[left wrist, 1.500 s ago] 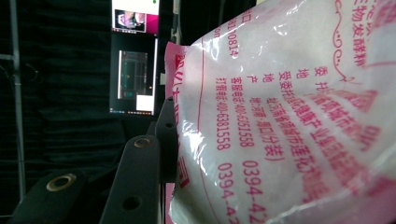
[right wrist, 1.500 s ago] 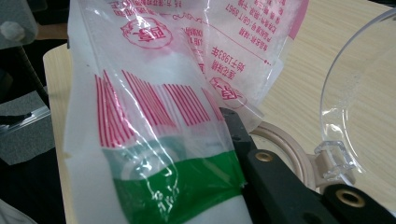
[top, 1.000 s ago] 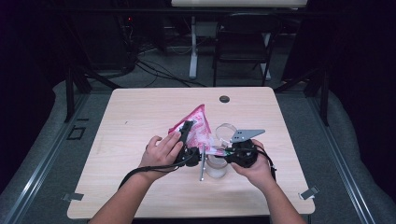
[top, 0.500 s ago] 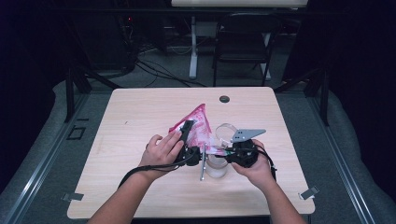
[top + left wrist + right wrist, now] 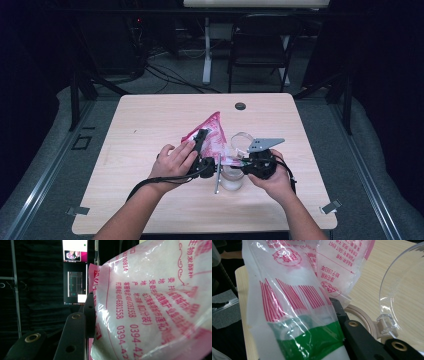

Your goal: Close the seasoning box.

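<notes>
Nothing has shifted: both hand-held grippers stay clamped on the pink bag [image 5: 212, 136] of white powder above the jar [image 5: 232, 177], seemingly open-lidded.

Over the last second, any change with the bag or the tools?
Nothing has visibly changed. The left tool still grips the pink-printed bag, the right tool still pinches its lower corner, and the bag stays tipped over the clear jar, whose lid hangs open behind it.
</notes>
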`<action>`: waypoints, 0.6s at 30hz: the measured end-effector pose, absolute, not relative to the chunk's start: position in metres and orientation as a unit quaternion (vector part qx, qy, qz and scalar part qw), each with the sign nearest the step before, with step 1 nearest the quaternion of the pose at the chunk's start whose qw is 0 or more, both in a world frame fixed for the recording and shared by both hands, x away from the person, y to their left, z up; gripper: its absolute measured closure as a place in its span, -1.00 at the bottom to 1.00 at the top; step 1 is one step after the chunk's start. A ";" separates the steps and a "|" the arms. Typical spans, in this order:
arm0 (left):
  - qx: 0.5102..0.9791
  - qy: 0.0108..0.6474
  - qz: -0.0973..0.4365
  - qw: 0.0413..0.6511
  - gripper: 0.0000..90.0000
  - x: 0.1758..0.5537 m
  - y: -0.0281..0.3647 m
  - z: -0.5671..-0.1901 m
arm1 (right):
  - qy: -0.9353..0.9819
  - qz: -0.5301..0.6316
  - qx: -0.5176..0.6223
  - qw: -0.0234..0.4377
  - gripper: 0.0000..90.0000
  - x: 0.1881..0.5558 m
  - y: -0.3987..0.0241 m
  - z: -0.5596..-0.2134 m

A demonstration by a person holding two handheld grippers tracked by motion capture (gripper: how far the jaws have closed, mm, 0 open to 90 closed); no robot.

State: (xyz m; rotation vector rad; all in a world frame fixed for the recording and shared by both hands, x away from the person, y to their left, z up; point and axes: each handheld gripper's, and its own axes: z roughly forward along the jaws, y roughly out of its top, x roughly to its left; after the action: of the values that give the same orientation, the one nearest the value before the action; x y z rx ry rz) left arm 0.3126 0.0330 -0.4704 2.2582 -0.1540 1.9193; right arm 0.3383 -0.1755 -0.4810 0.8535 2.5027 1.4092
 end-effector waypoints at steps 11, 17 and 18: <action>0.756 -0.054 0.648 0.075 0.43 0.312 0.030 -0.466 | 0.831 0.471 0.286 0.073 0.97 0.338 -0.177 -0.479; 0.759 -0.054 0.643 0.081 0.43 0.316 0.030 -0.468 | 0.833 0.469 0.285 0.073 0.97 0.338 -0.178 -0.479; 0.761 -0.053 0.643 0.076 0.43 0.315 0.029 -0.467 | 0.833 0.469 0.285 0.071 0.97 0.338 -0.178 -0.479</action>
State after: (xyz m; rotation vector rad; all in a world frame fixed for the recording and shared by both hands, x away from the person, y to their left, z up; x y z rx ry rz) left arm 0.3152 0.0293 -0.4671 2.2800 -0.1582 1.9260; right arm 0.3378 -0.1777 -0.4793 0.8558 2.5047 1.4095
